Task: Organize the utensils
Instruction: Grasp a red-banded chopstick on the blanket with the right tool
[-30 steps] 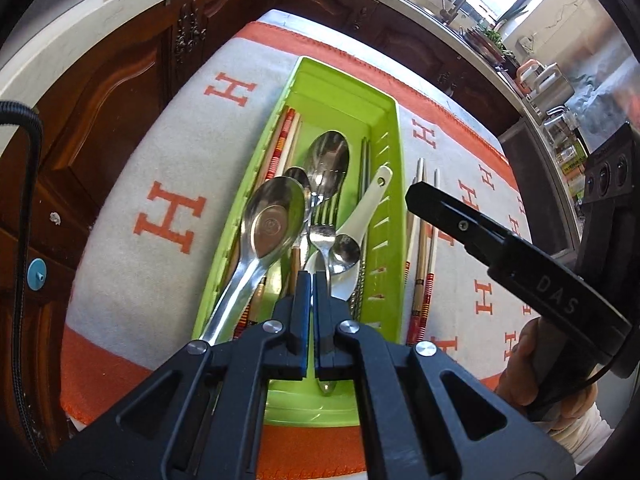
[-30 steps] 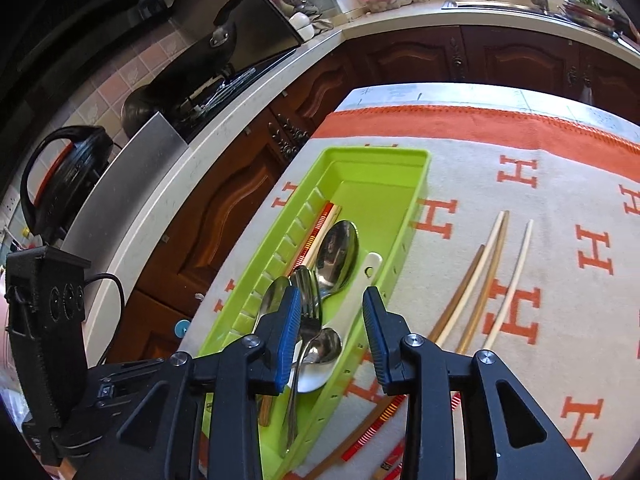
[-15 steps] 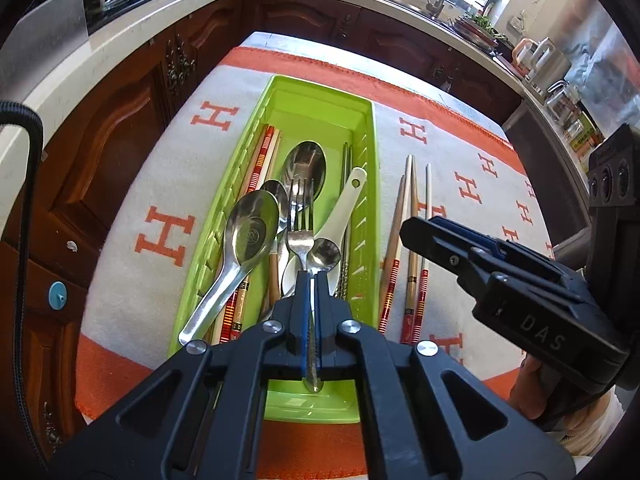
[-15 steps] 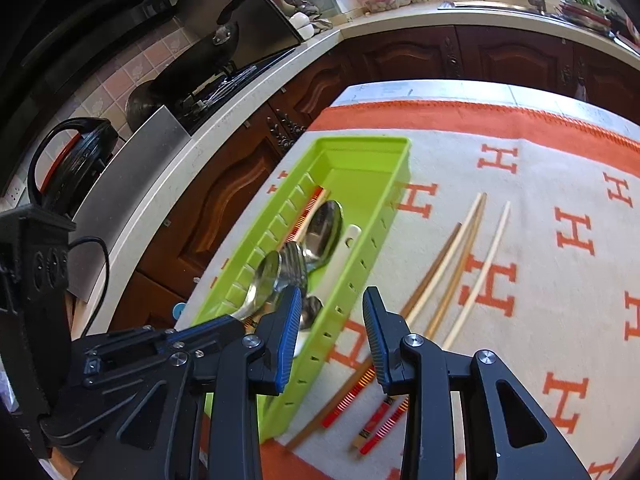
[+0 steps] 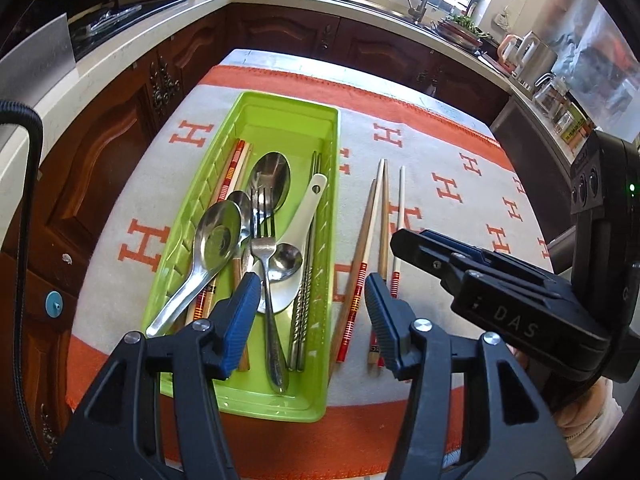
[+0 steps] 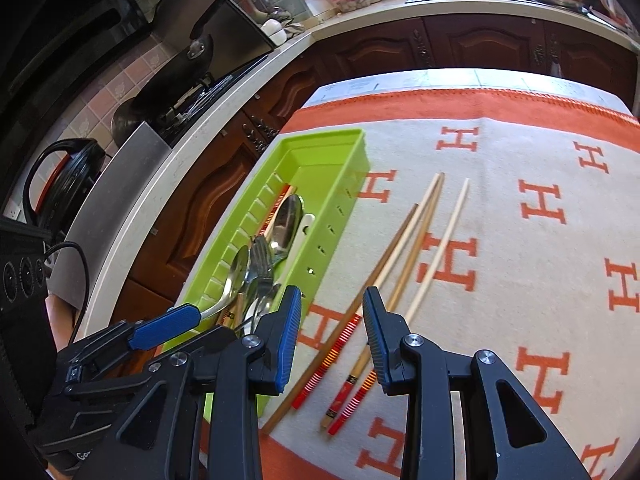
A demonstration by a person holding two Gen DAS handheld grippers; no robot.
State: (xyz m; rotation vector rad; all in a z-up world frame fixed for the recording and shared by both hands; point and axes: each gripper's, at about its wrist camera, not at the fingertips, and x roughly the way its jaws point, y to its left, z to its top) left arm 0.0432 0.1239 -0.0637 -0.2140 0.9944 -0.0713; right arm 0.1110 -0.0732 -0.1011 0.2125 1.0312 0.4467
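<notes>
A lime-green tray (image 5: 330,184) lies on the cloth and holds a fork (image 5: 262,216), a big steel spoon (image 5: 218,236), a small steel spoon (image 5: 280,264), a white ceramic spoon (image 5: 310,208), metal chopsticks (image 5: 308,280) and striped chopsticks. My left gripper (image 5: 311,284) hovers over the tray's near end. Its jaws are opening, and the pads press on nothing. Three wooden chopsticks (image 6: 420,232) lie loose on the cloth to the right of the tray (image 6: 336,208). My right gripper (image 6: 332,294) hangs above their red-banded ends, open with nothing between its fingers.
The cloth (image 5: 440,152) is grey with orange H marks and an orange border, and it covers a small table. Dark wooden cabinets and a pale counter wrap around the far and left sides. A stove with a pan (image 6: 176,80) stands at the left.
My left gripper was shut on the small spoon's handle; its jaws have opened and the spoon lies in the tray. My right gripper moved from over the tray to over the loose chopsticks.
</notes>
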